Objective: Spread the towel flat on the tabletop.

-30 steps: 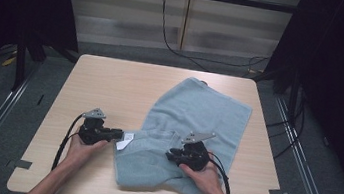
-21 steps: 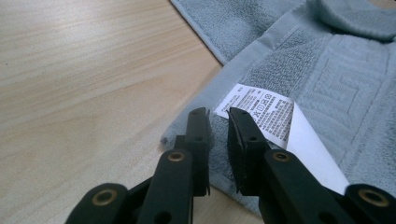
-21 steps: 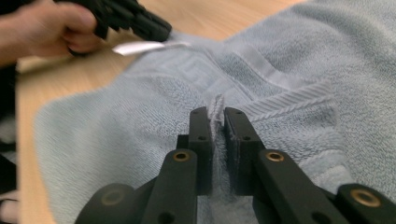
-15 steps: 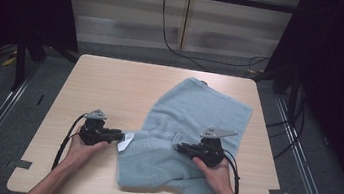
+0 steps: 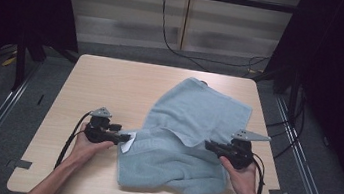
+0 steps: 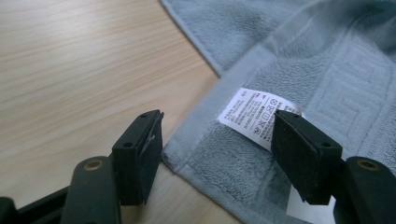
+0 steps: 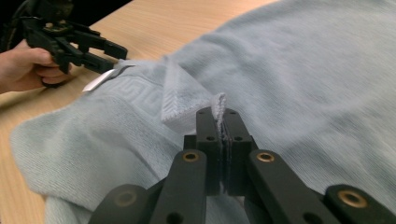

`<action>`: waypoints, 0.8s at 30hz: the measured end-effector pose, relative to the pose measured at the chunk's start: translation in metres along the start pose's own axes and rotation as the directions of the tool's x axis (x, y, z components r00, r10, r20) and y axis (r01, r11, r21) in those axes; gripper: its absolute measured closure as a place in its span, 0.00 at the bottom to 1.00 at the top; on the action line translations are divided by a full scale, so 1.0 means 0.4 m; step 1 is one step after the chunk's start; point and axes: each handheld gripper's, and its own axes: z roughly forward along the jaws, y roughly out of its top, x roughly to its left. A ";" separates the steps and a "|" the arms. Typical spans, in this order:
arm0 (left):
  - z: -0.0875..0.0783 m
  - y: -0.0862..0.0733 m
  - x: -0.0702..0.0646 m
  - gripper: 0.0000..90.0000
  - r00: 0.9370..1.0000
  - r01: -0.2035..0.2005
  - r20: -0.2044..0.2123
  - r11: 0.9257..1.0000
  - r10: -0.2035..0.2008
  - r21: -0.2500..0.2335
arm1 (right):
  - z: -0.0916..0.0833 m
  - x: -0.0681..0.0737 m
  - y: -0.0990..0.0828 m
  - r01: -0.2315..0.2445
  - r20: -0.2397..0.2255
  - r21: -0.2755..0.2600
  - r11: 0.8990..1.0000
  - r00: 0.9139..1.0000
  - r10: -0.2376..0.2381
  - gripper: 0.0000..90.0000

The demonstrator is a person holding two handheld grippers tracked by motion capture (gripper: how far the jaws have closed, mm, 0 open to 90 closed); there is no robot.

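Two grippers work a crumpled pale blue terry towel (image 5: 189, 139) on the right half of the light wooden worktop (image 5: 111, 84). Left gripper (image 6: 217, 140), jaws just opened wide, straddles the towel's near-left corner by its white care label (image 6: 254, 114). Right gripper (image 7: 218, 122) pinches a towel edge at the right.

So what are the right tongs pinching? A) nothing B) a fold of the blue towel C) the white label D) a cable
B: in the right gripper view the right tongs are shut tight on a raised fold of the blue towel.
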 end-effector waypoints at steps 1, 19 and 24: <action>0.006 0.001 -0.008 0.37 1.000 -0.018 0.002 1.000 0.018 0.002 | -0.006 -0.006 -0.007 -0.006 0.006 0.001 1.000 1.000 0.006 0.98; -0.009 0.001 -0.055 0.92 0.983 -0.141 0.127 0.989 0.135 0.037 | -0.033 -0.031 -0.024 -0.037 0.047 -0.027 0.999 0.998 0.038 0.98; -0.079 0.035 -0.046 0.92 0.986 -0.096 0.132 0.993 0.103 -0.065 | -0.035 -0.044 -0.013 -0.053 0.054 -0.050 0.997 0.997 0.056 0.98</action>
